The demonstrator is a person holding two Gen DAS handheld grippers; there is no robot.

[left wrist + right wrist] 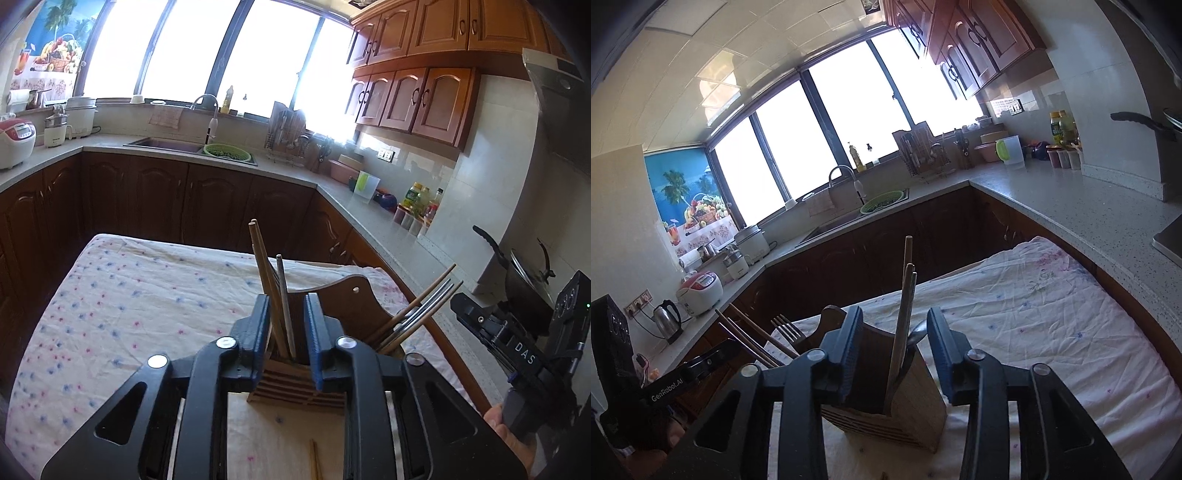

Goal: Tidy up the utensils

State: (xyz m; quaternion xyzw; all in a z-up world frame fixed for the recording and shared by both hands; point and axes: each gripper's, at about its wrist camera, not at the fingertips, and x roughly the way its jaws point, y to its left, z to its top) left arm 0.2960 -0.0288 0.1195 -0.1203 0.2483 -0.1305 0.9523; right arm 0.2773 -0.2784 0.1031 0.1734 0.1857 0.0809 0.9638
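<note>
A wooden utensil holder (295, 387) (908, 402) stands on the cloth-covered table (129, 295). It holds wooden chopsticks (264, 269) and a metal utensil handle (284, 291) in one compartment, and chopsticks with a fork (424, 310) in another. My left gripper (286, 332) is open, its jaws on either side of the upright chopsticks without gripping them. My right gripper (894, 354) is open above the holder, with chopsticks (905, 302) and a spoon (918, 334) between its jaws. A fork (788, 326) and more chopsticks lean to the left. One loose chopstick (314, 459) lies on the cloth.
Kitchen counters wrap around the room, with a sink (166, 144), green colander (225, 151), rice cooker (14, 142), dish rack (286, 136), bottles (417, 199) and a pan (517, 269). The other gripper (517, 347) shows at the right.
</note>
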